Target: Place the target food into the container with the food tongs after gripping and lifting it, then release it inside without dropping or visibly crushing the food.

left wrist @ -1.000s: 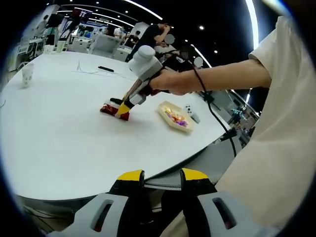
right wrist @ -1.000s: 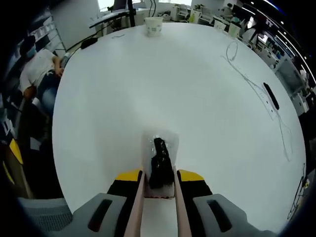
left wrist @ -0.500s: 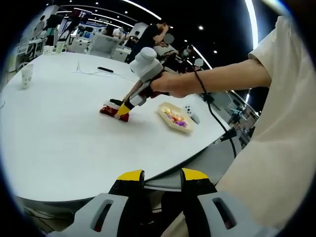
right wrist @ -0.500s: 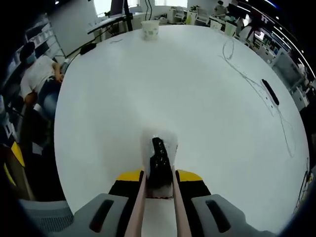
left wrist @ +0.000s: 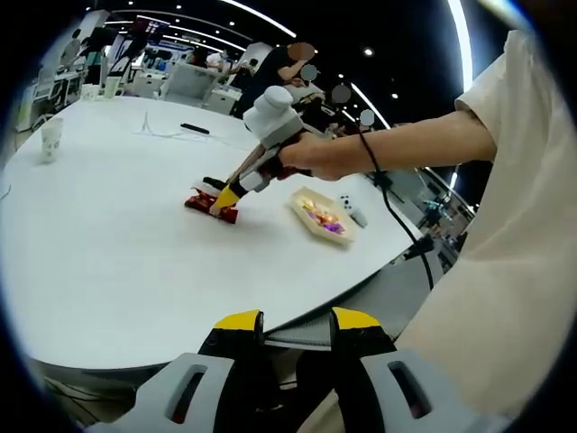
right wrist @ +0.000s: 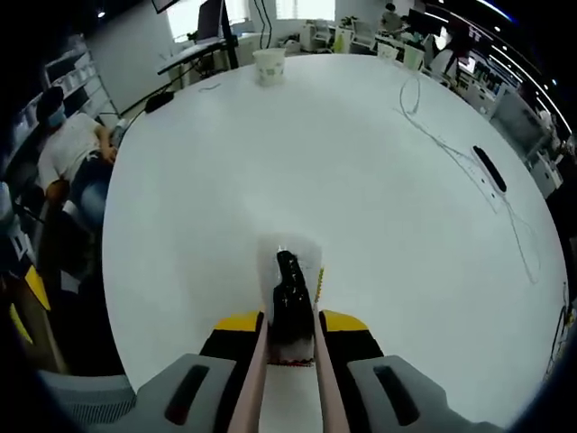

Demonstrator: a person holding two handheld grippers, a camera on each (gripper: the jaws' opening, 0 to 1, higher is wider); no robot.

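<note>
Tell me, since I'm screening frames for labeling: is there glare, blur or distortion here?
Left gripper view: fisheye bends the white table edge into a curve; ceiling light strips streak brightly; the tray of food stays sharp. Right gripper view: even, soft light on the tabletop, no harsh shadows; the packet between the tongs looks slightly soft.

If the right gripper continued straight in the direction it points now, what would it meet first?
Most likely the white table. The right gripper, closed on the tongs, angles down at it, with the dark packet between the tongs' arms just ahead. Depth is uncertain.
</note>
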